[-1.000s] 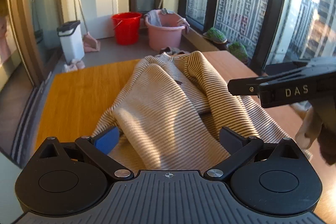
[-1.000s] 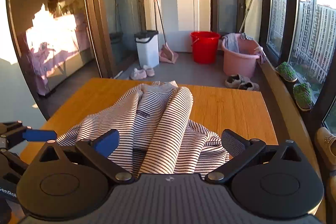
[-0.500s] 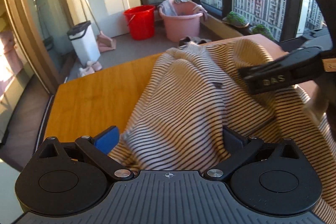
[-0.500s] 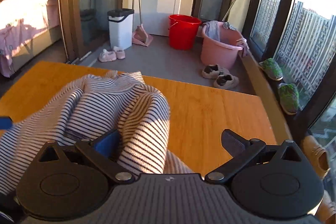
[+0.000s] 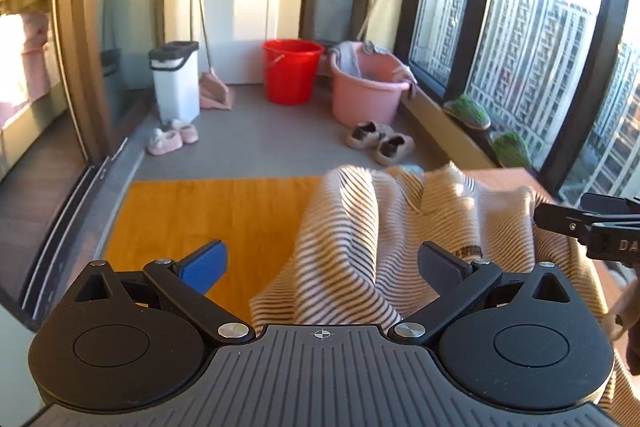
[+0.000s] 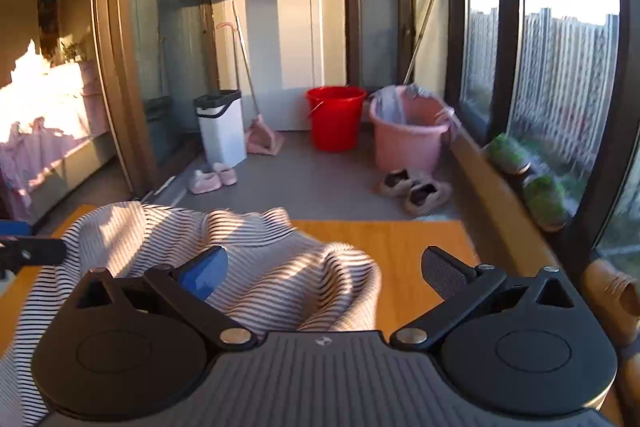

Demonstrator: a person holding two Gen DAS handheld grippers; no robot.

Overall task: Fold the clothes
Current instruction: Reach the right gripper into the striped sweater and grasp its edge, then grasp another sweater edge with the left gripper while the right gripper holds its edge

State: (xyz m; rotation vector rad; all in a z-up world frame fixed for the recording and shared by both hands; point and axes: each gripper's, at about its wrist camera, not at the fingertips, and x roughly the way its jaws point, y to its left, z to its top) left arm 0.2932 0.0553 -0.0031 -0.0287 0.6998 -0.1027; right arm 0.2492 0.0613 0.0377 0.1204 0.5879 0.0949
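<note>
Lying bunched and rumpled on the orange wooden surface (image 5: 208,215): a cream-and-dark striped knit garment (image 5: 404,235), heaped toward the window side in the left wrist view and toward the left side in the right wrist view (image 6: 260,267).

Hovering over the garment's near edge: the left gripper (image 5: 322,263), jaws spread wide apart, blue pad (image 5: 204,263) over bare wood, dark pad (image 5: 440,267) over striped cloth, clamping nothing that can be seen.

Hovering likewise: the right gripper (image 6: 324,267), jaws wide apart, blue pad (image 6: 204,271) against a fold of the garment, dark pad (image 6: 444,271) over bare wood, gripping nothing visible. Also showing at the right edge of the left wrist view as a black arm.

Standing on the grey balcony floor beyond the surface: a red plastic bucket (image 5: 292,71), a pink plastic tub (image 5: 368,91) with cloth draped on its rim, a white bin with a black lid (image 5: 176,79), a pair of pink slippers (image 5: 172,139), a pair of brown slippers (image 5: 380,143). Sitting on the window ledge: two green brushes (image 5: 468,107).
</note>
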